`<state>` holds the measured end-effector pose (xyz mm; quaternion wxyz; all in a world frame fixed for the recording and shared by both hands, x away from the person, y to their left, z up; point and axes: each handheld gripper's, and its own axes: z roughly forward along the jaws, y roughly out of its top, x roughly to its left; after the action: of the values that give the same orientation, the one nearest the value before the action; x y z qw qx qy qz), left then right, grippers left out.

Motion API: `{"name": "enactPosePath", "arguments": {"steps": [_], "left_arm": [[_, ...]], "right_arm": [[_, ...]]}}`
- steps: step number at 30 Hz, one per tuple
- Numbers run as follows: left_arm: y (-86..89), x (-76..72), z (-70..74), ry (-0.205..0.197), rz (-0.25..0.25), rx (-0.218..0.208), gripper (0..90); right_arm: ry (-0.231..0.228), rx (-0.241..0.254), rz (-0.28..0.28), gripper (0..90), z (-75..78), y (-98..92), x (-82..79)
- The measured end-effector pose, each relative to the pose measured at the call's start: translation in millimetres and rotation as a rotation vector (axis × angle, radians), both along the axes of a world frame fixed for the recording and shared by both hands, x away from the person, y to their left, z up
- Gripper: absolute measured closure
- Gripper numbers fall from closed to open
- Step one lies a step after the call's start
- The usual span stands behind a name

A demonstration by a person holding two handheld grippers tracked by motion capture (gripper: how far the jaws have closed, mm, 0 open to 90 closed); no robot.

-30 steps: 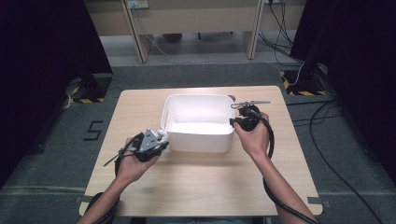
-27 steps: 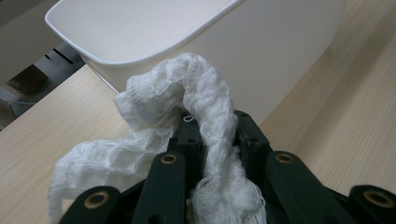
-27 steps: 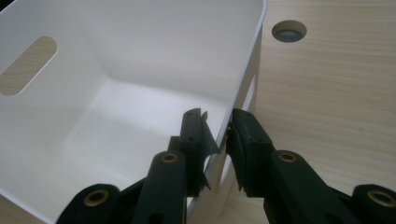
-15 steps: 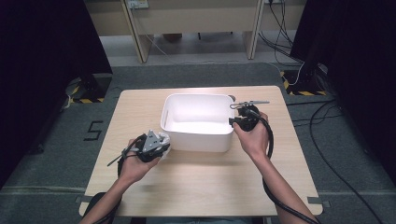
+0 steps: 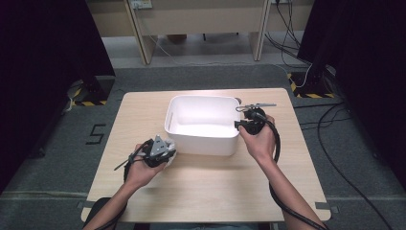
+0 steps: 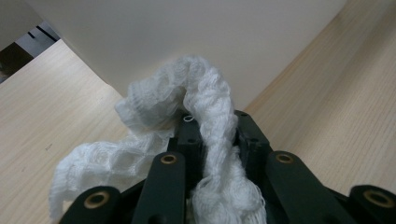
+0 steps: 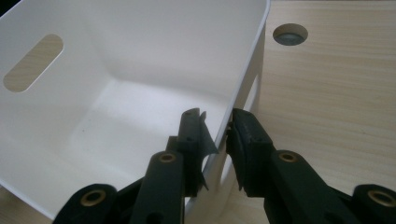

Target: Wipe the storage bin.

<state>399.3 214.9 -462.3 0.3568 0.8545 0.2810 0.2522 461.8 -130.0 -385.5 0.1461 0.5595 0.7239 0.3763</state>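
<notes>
Clutching a white waffle-knit cloth (image 6: 196, 116), the left gripper (image 5: 160, 149) sits low on the wooden table (image 5: 215, 187), just beside the near left corner of the white plastic bin (image 5: 203, 122). Its jaws are pressed together on the fabric, which bunches up between them and spills over to one side, right up against the bin's outer wall. Over on the other side, the right gripper (image 7: 215, 135) straddles the bin's right-hand wall, one jaw inside, one outside. A sliver of daylight shows by the inner jaw, so a firm pinch cannot be told from here.
</notes>
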Motion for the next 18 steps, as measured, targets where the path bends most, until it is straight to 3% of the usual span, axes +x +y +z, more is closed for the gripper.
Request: {"name": "enactPosePath", "arguments": {"steps": [18], "left_arm": [[-3.4,4.4,-13.4,0.026,0.004,0.010,75.2]], "right_arm": [[-0.004,-0.002,0.002,74.3,-0.2,-0.1,-0.1]]}}
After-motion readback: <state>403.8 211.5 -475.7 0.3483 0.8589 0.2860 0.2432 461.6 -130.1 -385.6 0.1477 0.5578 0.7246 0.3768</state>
